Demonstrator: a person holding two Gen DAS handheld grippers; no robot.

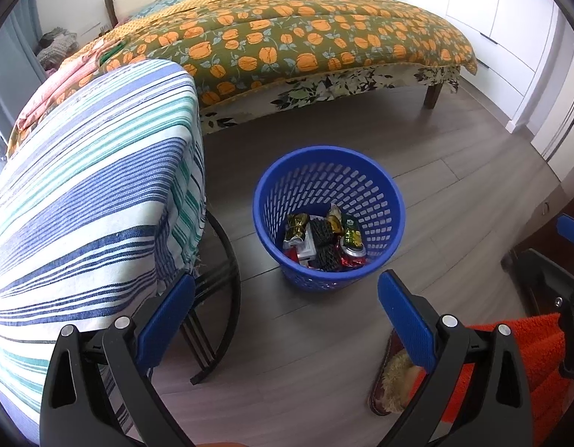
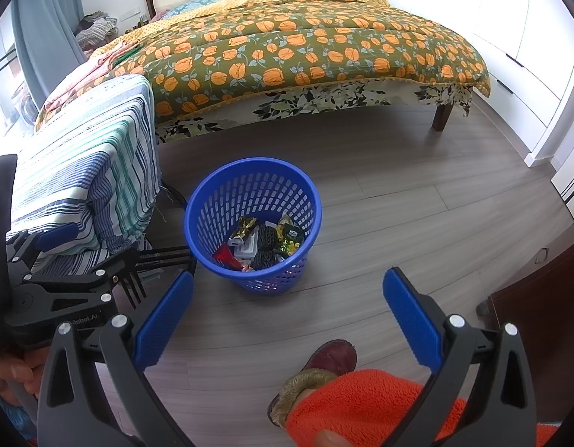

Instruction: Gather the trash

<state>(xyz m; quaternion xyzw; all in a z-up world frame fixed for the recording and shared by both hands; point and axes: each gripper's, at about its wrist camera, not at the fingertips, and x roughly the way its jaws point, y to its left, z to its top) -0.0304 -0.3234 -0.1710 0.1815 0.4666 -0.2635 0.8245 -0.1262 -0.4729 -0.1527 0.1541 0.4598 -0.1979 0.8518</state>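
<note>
**Trash in basket, both grippers empty**

At left of the left wrist view: striped cloth [image 1: 89, 186] draped over a black-legged stand. At centre: blue basket [image 1: 328, 216] on the grey floor [image 1: 454, 201], holding the trash [image 1: 324, 240] of wrappers, black netting and a can. Along the bottom: left gripper [image 1: 287, 320], jaws spread wide, gripping nothing. At lower right: slipper [image 1: 393, 380] under an orange sleeve. Across the top: bed [image 1: 287, 37] with orange-flowered quilt.

In the right wrist view, lower centre: right gripper [image 2: 289, 316], jaws likewise spread, nothing between them, just short of the basket.
</note>
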